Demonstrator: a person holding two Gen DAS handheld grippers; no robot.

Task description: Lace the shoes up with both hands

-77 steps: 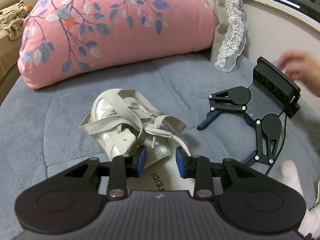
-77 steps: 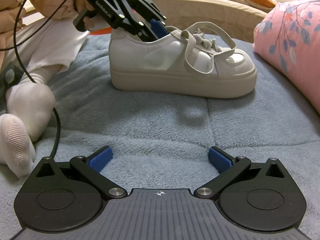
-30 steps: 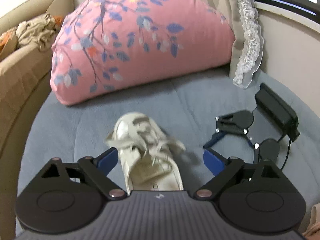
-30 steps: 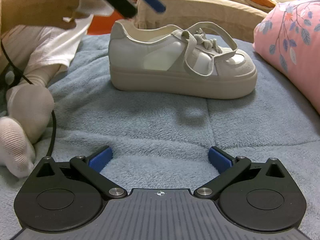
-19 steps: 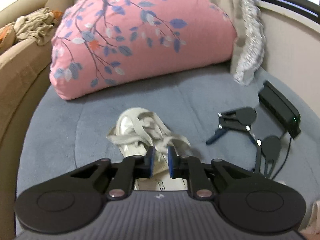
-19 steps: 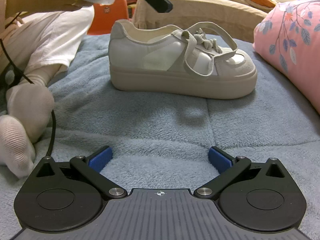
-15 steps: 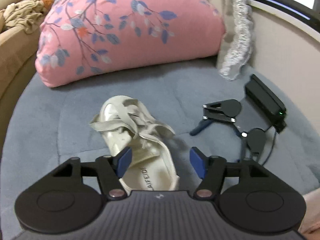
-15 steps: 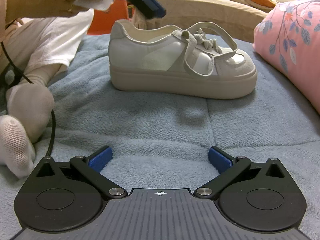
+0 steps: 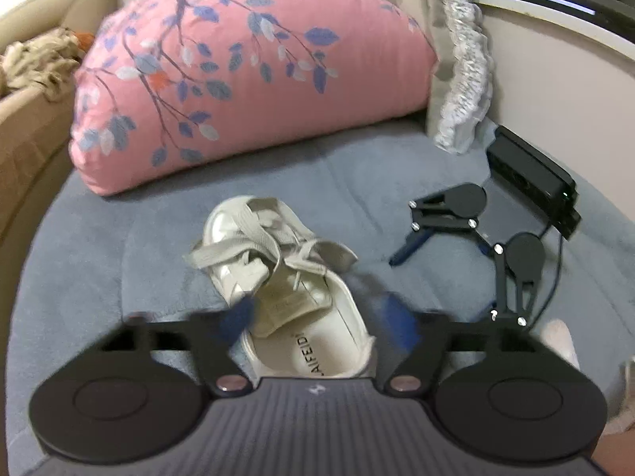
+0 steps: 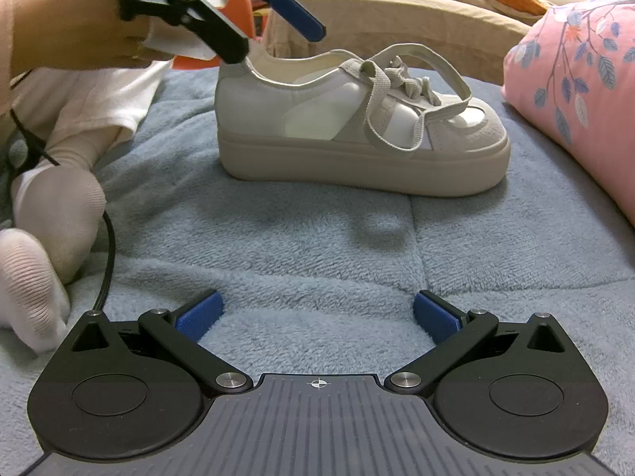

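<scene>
A pale grey platform shoe (image 9: 278, 277) stands on the blue-grey blanket (image 9: 99, 277) with its heel toward me, and its flat grey laces (image 9: 246, 238) lie in loose loops over the tongue. My left gripper (image 9: 317, 317) hovers open just above the heel opening, its blue pads motion-blurred. From the right wrist view the shoe (image 10: 357, 127) shows side-on, with the left gripper (image 10: 262, 27) held in a hand above its heel collar. My right gripper (image 10: 317, 317) rests open on the blanket, empty, a short way from the shoe; the left wrist view shows this right gripper (image 9: 440, 283) lying to the shoe's right.
A pink floral pillow (image 9: 246, 79) and a lace-trimmed cushion (image 9: 464, 79) lean behind the shoe's toe. A person's white-socked feet (image 10: 43, 230) and a black cable (image 10: 107, 261) lie left of the right gripper. A beige sofa (image 9: 27, 127) borders the blanket's left side.
The left gripper shut briefly, opened again and dropped closer to the shoe's heel. The right gripper and the shoe have stayed put.
</scene>
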